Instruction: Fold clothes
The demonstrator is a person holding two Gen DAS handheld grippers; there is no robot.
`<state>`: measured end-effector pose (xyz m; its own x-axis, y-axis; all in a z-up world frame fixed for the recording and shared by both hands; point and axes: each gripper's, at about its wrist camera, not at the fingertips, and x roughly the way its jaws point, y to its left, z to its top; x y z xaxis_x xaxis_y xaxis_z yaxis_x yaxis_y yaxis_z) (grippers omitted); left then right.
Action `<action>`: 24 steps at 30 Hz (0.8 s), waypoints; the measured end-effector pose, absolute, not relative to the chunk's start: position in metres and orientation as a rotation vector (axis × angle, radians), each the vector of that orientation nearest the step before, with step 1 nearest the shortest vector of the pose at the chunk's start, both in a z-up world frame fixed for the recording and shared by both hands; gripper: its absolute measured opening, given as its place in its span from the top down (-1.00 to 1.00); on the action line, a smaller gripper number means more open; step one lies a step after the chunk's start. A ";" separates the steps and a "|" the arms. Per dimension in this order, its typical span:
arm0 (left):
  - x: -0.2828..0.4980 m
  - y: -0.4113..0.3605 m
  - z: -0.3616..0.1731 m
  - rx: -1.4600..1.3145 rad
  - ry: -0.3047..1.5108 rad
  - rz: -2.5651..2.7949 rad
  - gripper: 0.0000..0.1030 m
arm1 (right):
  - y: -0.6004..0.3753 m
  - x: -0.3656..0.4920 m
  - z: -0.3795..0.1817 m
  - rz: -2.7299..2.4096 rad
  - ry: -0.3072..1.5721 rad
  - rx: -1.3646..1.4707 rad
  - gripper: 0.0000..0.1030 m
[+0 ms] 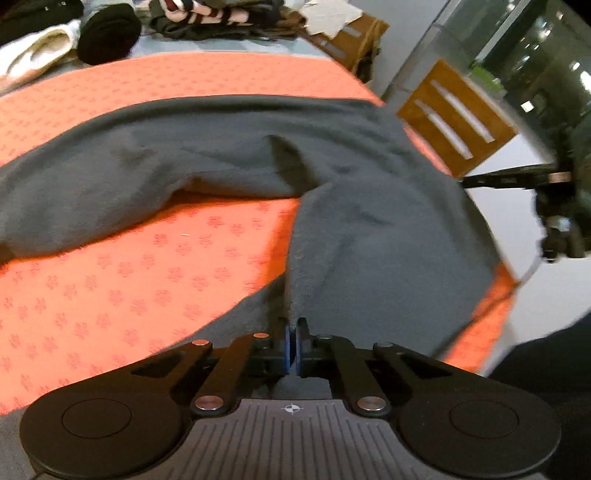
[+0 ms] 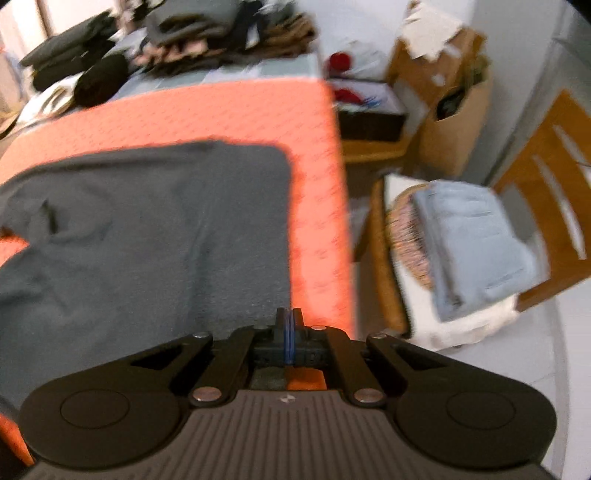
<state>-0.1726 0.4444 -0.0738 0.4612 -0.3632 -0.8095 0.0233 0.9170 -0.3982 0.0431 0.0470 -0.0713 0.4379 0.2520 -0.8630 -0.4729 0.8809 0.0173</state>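
Observation:
A dark grey garment lies spread on the orange patterned tablecloth, one sleeve stretching off to the left. In the left wrist view a raised ridge of the cloth runs straight into my left gripper, whose blue pads are shut on it near the garment's near edge. In the right wrist view the same grey garment lies flat, and its right-hand edge runs down into my right gripper, which is shut on that edge, with the orange tablecloth just beside it.
A pile of clothes and a black round item sit at the table's far end. The table's right edge drops to the floor. Beside it, a wooden chair holds folded pale blue clothing. Cardboard boxes stand behind.

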 end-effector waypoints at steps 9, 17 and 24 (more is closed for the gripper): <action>-0.179 0.427 -0.081 -0.340 1.135 -0.318 0.53 | 0.028 0.055 -0.075 0.402 1.042 -0.218 0.99; -0.146 0.448 -0.075 -0.596 0.929 -0.221 0.08 | 0.055 0.034 -0.073 0.511 1.045 -0.208 0.60; -0.092 0.440 -0.102 -0.678 0.941 -0.097 0.09 | 0.068 0.026 -0.089 0.527 1.083 -0.209 0.27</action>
